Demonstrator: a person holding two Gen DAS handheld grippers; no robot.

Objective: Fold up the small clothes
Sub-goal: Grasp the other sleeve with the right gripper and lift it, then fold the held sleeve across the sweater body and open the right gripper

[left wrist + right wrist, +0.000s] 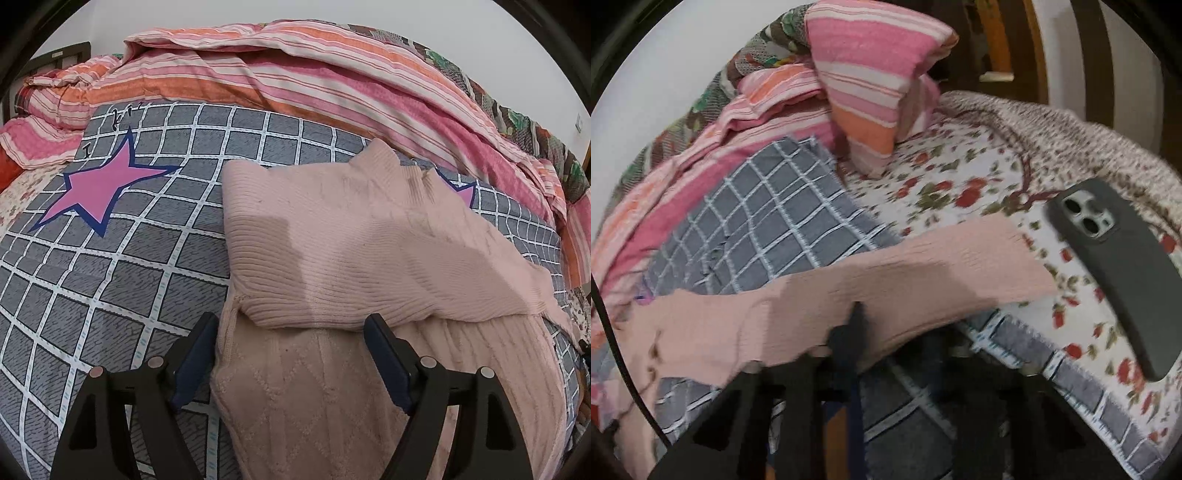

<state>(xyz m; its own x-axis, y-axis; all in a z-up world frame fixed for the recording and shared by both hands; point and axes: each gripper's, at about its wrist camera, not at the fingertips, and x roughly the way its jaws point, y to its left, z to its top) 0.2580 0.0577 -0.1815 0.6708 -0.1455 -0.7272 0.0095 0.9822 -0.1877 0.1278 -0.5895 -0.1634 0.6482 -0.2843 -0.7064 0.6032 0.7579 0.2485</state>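
A pale pink knit sweater [343,236] lies on the grey checked sheet [122,266], with one part folded over the body. My left gripper [291,332] is open, its jaws spread just above the sweater near the fold edge, holding nothing. In the right wrist view my right gripper [855,314] is shut on a strip of the pink sweater [886,273], likely a sleeve, and holds it lifted above the sheet. That view is blurred.
A striped pink and orange quilt [295,70] is piled along the far side of the bed. A pink star [107,184] is printed on the sheet. A dark-cased phone [1123,269] lies on the floral sheet [960,192] at the right.
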